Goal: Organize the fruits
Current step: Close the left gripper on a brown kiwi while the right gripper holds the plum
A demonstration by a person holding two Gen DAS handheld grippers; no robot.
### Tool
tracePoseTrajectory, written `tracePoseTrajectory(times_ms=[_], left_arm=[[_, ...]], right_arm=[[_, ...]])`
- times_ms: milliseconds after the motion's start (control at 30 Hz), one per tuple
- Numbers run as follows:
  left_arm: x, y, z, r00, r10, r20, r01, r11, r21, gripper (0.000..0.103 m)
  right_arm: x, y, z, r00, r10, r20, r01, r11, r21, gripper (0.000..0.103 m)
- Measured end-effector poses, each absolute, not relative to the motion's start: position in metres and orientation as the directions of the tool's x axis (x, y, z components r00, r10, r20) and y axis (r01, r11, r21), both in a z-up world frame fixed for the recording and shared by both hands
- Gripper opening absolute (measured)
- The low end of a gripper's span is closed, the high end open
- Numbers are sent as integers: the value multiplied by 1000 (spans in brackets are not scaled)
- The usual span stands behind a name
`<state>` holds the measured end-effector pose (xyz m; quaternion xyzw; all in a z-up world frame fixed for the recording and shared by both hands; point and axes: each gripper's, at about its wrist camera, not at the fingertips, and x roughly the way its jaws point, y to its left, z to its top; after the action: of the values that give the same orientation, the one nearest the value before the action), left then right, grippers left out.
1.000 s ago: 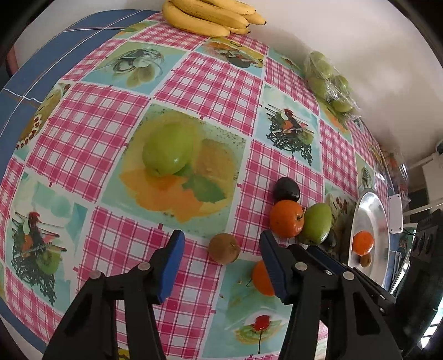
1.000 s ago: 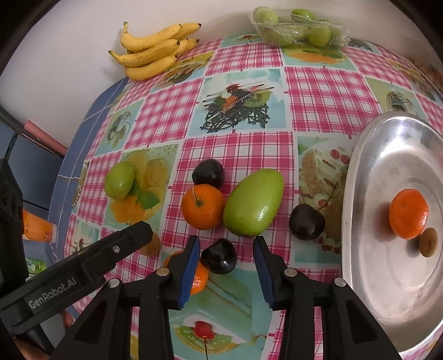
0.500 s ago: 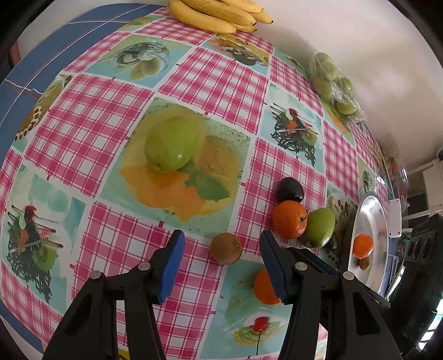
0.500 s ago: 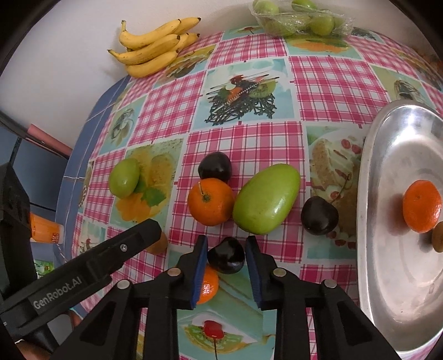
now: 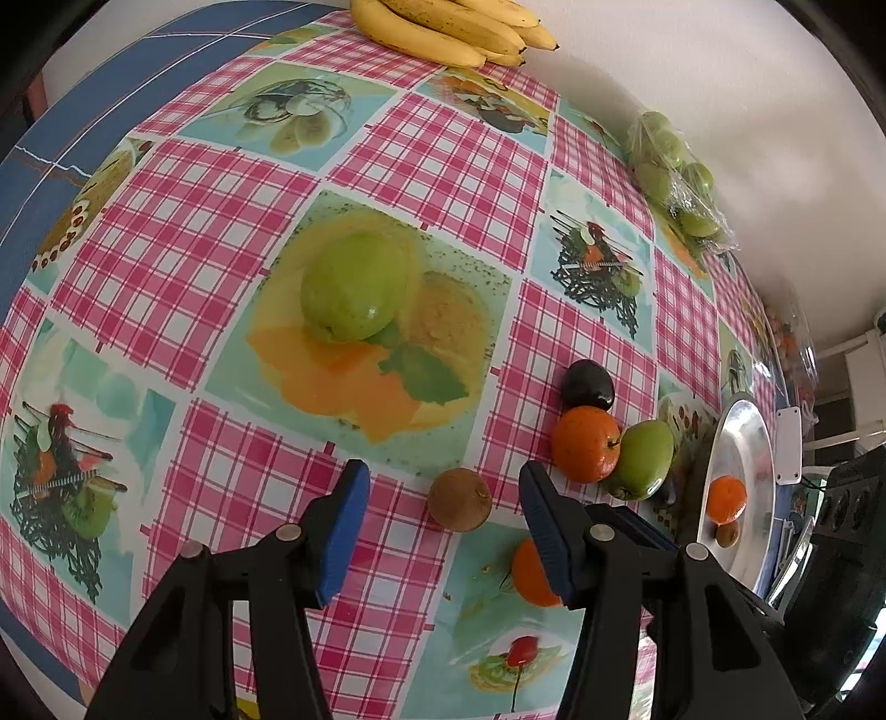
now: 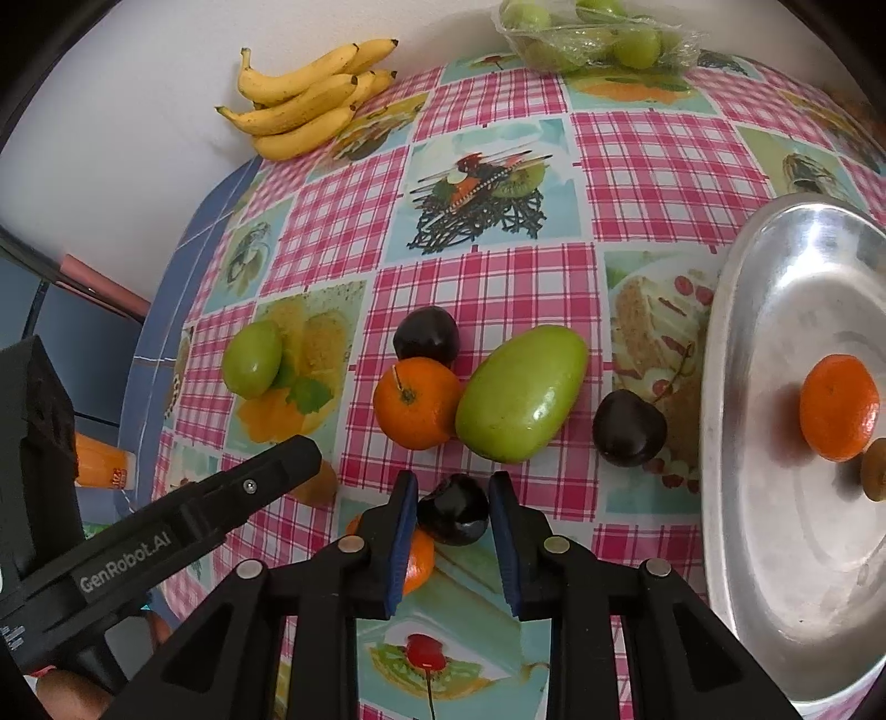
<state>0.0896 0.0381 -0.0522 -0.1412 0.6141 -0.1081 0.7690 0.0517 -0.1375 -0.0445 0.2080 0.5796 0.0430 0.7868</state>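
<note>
My right gripper [image 6: 453, 490] is shut on a dark plum [image 6: 454, 512] that lies on the checked tablecloth, its blue pads pressing both sides. An orange [image 6: 418, 559] sits half hidden under its left finger. My left gripper [image 5: 443, 476] is open, with a brown kiwi [image 5: 459, 499] lying just ahead between its fingertips, untouched. Beyond lie an orange [image 6: 415, 401], a green mango [image 6: 520, 393] and two more dark plums [image 6: 426, 335] [image 6: 628, 426]. The silver tray [image 6: 736, 343] at the right holds an orange [image 6: 839, 407] and a kiwi [image 6: 875, 471].
A round green fruit [image 5: 354, 293] lies alone left of the cluster. Bananas [image 6: 310, 105] and a bag of green fruits [image 6: 587, 33] rest against the back wall. The table's blue edge [image 5: 33, 183] runs along the left. The left gripper's arm [image 6: 221, 509] crosses the right view's lower left.
The right gripper's jaws have closed from wide apart onto the dark plum. The left gripper has stayed open over the kiwi.
</note>
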Motion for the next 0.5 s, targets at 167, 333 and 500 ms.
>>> tracePoseTrajectory(times_ms=[167, 333, 500], left_arm=[[89, 35, -53, 218, -330, -919, 1, 941, -338, 58], [90, 31, -56, 207, -330, -921, 9, 942, -336, 49], [92, 26, -58, 200, -336, -921, 20, 941, -339, 43]], right_arm=[[48, -144, -41, 327, 310, -893, 185, 906, 382, 28], [47, -143, -42, 320, 316, -893, 181, 905, 385, 28], [45, -146, -40, 323, 312, -894, 186, 905, 383, 28]])
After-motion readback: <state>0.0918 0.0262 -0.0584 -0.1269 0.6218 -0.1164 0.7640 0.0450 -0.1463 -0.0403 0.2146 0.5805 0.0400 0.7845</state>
